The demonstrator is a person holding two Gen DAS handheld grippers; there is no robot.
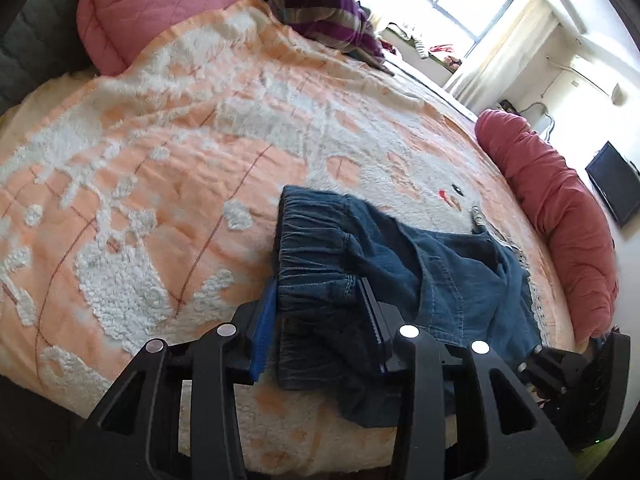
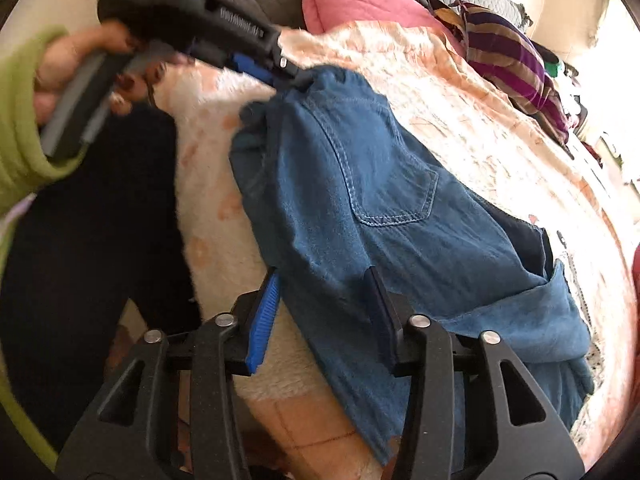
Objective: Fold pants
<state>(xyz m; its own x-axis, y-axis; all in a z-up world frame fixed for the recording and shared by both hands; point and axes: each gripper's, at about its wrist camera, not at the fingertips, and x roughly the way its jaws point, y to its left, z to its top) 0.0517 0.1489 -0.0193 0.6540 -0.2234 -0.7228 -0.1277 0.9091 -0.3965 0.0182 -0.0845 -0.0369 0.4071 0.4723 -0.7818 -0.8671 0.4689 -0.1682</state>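
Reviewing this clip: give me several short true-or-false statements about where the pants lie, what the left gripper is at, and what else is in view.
1. The pants lie on an orange-and-white blanket. True.
2. The pants are black. False: blue denim.
3. The left gripper has its jaws around the gathered waistband. True.
4. The person's sleeve is red. False: green.
5. A back pocket faces up. True.
6. The striped cloth covers the pants. False: it lies apart, at the bed's far end.

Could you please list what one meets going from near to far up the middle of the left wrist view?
Left tool → elastic waistband of the blue jeans → orange-and-white blanket → striped purple cloth → bright window.
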